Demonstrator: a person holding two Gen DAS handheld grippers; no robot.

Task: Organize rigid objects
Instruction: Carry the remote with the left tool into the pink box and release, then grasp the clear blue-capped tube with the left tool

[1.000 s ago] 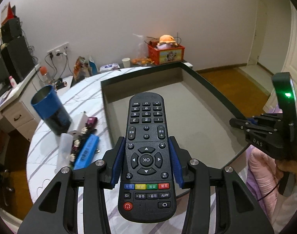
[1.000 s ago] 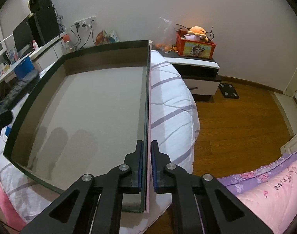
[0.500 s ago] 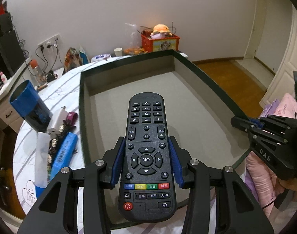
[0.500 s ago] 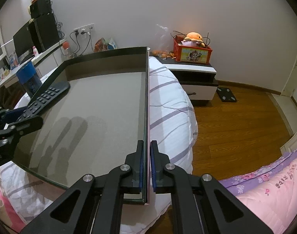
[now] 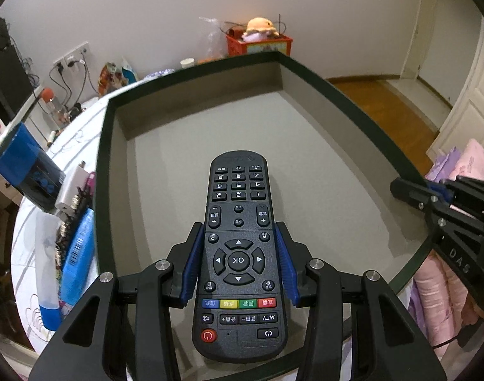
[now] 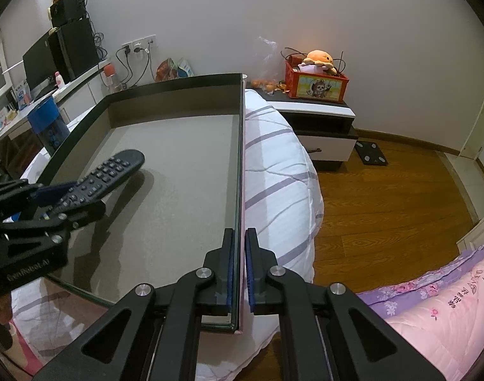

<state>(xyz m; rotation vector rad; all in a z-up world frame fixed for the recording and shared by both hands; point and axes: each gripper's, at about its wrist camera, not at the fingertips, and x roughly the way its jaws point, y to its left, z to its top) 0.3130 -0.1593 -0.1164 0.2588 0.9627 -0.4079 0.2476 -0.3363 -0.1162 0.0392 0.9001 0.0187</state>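
My left gripper (image 5: pixel 238 241) is shut on a black remote control (image 5: pixel 238 222), buttons up, held above the floor of a large grey tray with a dark rim (image 5: pixel 353 101). The remote (image 6: pixel 105 177) and left gripper (image 6: pixel 70 197) also show at the left of the right wrist view, over the tray floor. My right gripper (image 6: pixel 238 241) is shut on the tray's right wall (image 6: pixel 241 158) near its front corner. It shows at the right of the left wrist view (image 5: pixel 410 187).
The tray lies on a bed with a white striped cover (image 6: pixel 273 165). Left of the tray are a blue cup (image 5: pixel 22 162), a blue box (image 5: pixel 78 254), a clear tube (image 5: pixel 48 273) and small items. A nightstand (image 6: pixel 318 120) with a red box stands behind; wooden floor at right.
My left gripper has carried the remote to the right, from beside the tray's left rim to over the tray floor, and lower. My right gripper has stayed clamped on the tray wall.
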